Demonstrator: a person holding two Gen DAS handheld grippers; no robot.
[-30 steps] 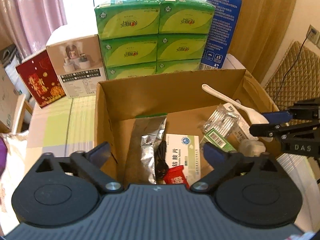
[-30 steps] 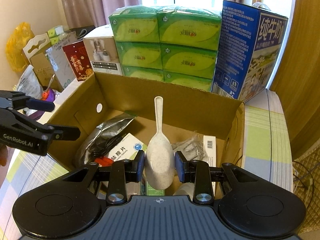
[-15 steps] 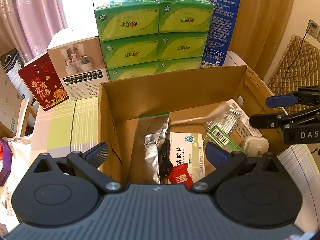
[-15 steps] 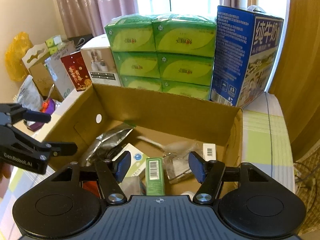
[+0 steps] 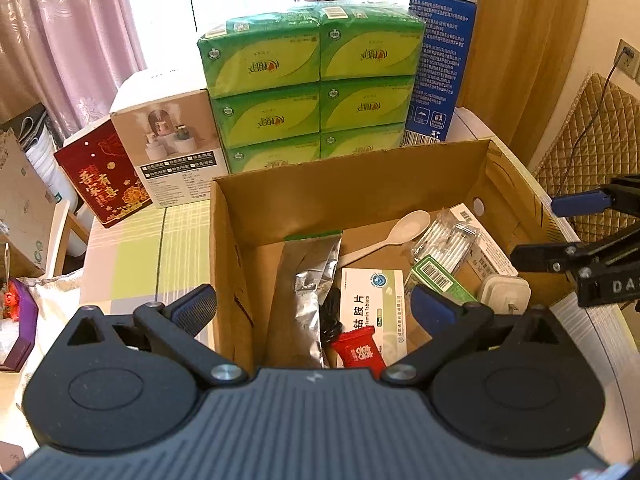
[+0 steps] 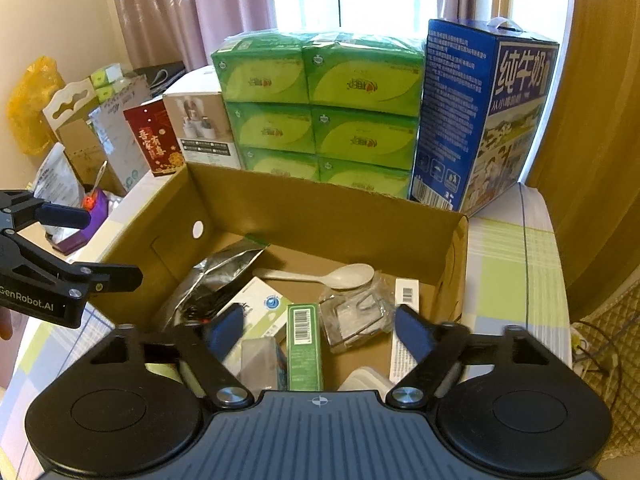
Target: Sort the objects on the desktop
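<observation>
Both tongs, left [image 5: 314,304] and right [image 6: 320,330], gape empty over the crammed cardboard box [image 5: 360,176]; next grab risks snagging neighbouring clutter.

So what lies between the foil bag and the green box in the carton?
The white tablet box lies between the foil bag and green box, clearest in the left wrist view.

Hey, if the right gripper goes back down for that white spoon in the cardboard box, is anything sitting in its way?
Nothing lies on the white spoon; it rests bare on the floor of the cardboard box. The right gripper is open above the green carton and clear plastic pack, which lie between it and the spoon.
</observation>
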